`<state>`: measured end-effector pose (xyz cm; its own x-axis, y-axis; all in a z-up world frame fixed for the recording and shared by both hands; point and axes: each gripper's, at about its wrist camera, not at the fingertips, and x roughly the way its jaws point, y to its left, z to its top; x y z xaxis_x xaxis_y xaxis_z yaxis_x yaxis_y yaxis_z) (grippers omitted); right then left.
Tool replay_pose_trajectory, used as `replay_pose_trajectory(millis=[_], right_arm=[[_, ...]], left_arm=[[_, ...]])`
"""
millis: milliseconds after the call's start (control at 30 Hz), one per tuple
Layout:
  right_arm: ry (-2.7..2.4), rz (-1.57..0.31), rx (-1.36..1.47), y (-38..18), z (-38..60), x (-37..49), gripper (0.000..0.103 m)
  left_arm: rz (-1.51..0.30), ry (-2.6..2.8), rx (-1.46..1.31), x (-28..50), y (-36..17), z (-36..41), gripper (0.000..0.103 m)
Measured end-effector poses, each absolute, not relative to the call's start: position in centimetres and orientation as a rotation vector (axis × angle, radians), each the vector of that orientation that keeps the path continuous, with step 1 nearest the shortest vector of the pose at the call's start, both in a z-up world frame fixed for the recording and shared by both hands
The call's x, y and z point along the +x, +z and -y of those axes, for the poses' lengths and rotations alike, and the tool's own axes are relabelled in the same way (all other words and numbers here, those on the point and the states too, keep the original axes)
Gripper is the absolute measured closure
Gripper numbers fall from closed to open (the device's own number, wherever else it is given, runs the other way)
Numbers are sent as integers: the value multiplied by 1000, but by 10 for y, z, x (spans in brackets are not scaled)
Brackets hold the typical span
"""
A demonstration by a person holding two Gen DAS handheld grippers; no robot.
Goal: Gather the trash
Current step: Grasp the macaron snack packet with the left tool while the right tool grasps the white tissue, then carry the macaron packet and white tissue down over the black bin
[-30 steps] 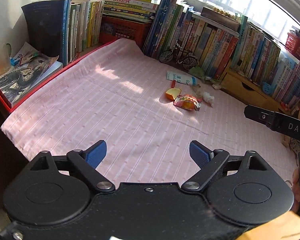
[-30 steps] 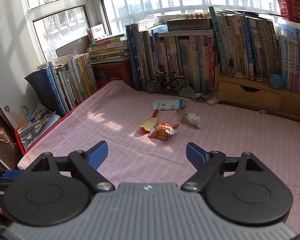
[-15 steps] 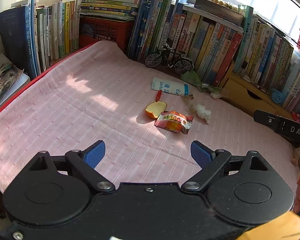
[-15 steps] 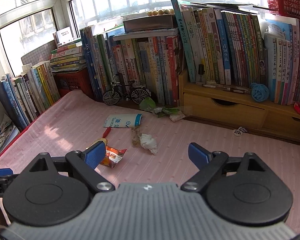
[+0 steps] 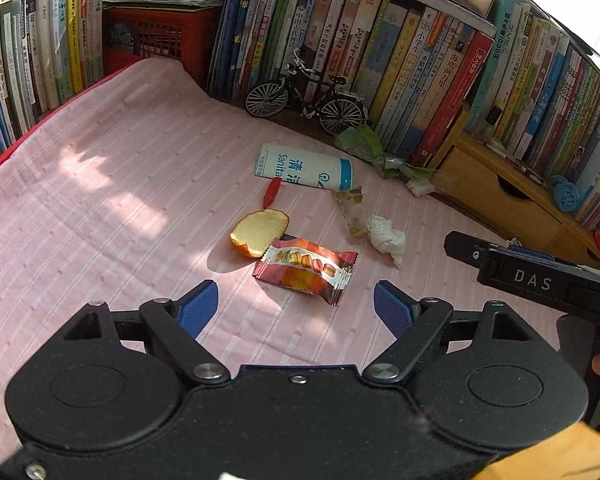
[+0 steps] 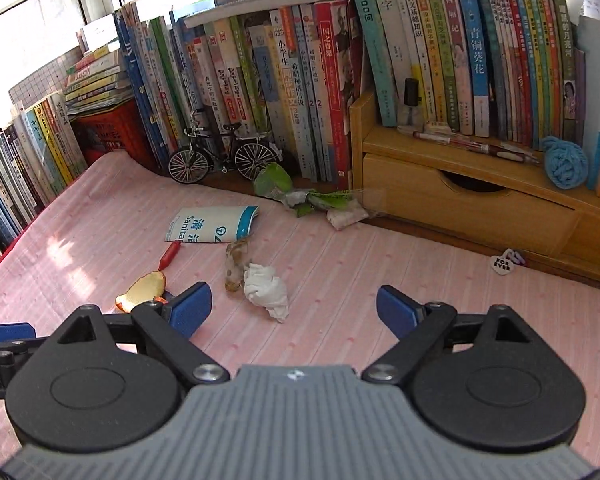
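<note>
Your left gripper (image 5: 296, 308) has its blue fingers (image 5: 198, 308) spread wide with nothing between them, though they have just closed in a little. The shiny, crinkly snack wrapper (image 5: 306, 270) with macaron pictures lies flat on the pink striped cloth (image 5: 100, 200) just ahead of those fingers. Touching its far left corner is a curved piece of orange peel (image 5: 260, 232), pale and spongy inside. Behind the peel sit a small red cap-shaped thing (image 5: 271, 193) and a flat white and blue sanitizer pack (image 5: 304, 170). To the right lie a see-through crumpled film (image 5: 350, 212) and a soft scrunched white tissue (image 5: 386, 236), touching each other. Your right gripper (image 6: 294, 310) also has its fingers (image 6: 190, 310) spread and empty, with the tissue just ahead of the left one. That finger hides part of the peel, and the snack wrapper cannot be seen from this side at all. Green crumpled wrappers (image 6: 300, 196) lie against the row of books (image 6: 300, 100), near a little metal bicycle (image 6: 224, 156). A wooden drawer shelf (image 6: 460, 196) stands at the right. Compared with a second ago, all the trash looks bigger and closer, and the window has mostly slipped out of sight.
</note>
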<state>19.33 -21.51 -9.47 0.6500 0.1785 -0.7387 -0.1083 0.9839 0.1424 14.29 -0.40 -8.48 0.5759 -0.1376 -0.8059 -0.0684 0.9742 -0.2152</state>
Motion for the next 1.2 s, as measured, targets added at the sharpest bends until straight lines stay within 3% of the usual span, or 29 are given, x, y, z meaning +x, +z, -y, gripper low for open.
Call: replay_pose_trajectory(millis=[267,533,600,700,767,933,1000,1067,1200], right_arm=[[181,-907,181,-126,231,229,17],[185,-905,231,-135,250,232,18],[194,-901,234,-135,250,233,18],[216,-919,242,-139,244,237,18],[225,-936,249,-144,238,239,18],[269,-978,250,-156,216,249,20],[281,-1006,244,-162,208,255,28],[280,-1046,245,-167,201,260,61],[254,-1058,238,-164,197,253,68]], left_arm=[[-995,-30,-282,195,-129,26,20],[-1015,29,-259,224,-167,43,17],[-1022,3,-283,224,-170,43,35],[-977,-32,-299,214,-163,41,48],[-953,-47,-286,206,-156,40,55],[-899,-26,-270,186,-139,29,57],[-883,-14,-269,177,-132,24,57],[-875,2,-279,166,-127,16,57],[-873,39,-285,149,-121,4,57]])
